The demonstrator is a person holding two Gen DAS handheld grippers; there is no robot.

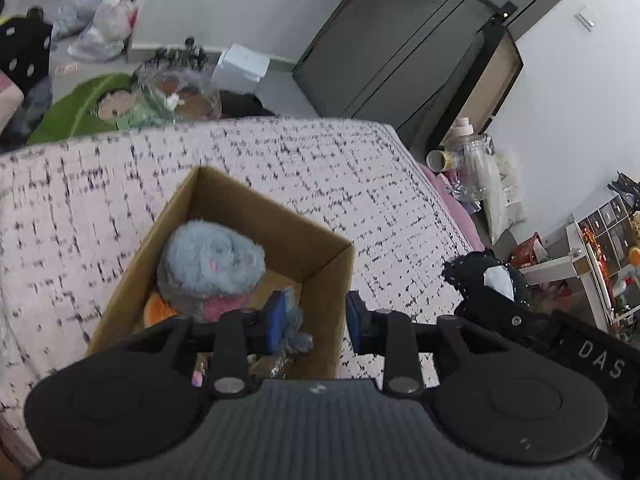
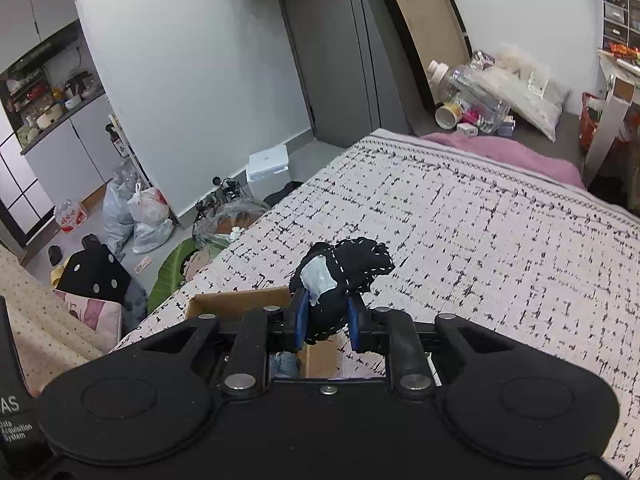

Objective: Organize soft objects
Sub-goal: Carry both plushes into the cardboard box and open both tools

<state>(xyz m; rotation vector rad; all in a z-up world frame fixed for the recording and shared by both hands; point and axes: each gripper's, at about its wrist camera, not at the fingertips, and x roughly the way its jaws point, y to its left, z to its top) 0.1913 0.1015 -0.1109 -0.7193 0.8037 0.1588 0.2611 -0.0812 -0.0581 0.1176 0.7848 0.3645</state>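
Note:
A cardboard box (image 1: 324, 276) stands on the bed with a fluffy grey-blue plush toy (image 1: 212, 260) inside, an orange item (image 1: 158, 308) beneath it. My left gripper (image 1: 316, 322) is open and empty, straddling the box's right wall. My right gripper (image 2: 326, 322) is shut on a black stitched soft toy with a pale patch (image 2: 340, 268), held above the bedcover just right of the box (image 2: 236, 302). That toy also shows in the left wrist view (image 1: 490, 280), with the right gripper's body below it.
The bed has a white cover with black dashes (image 2: 480, 240) and a pink blanket (image 2: 504, 152) at its far end. Bags (image 2: 136, 216), a green cushion (image 1: 80, 108), a white box (image 2: 268, 168) and bottles (image 2: 472, 92) lie on the floor around it.

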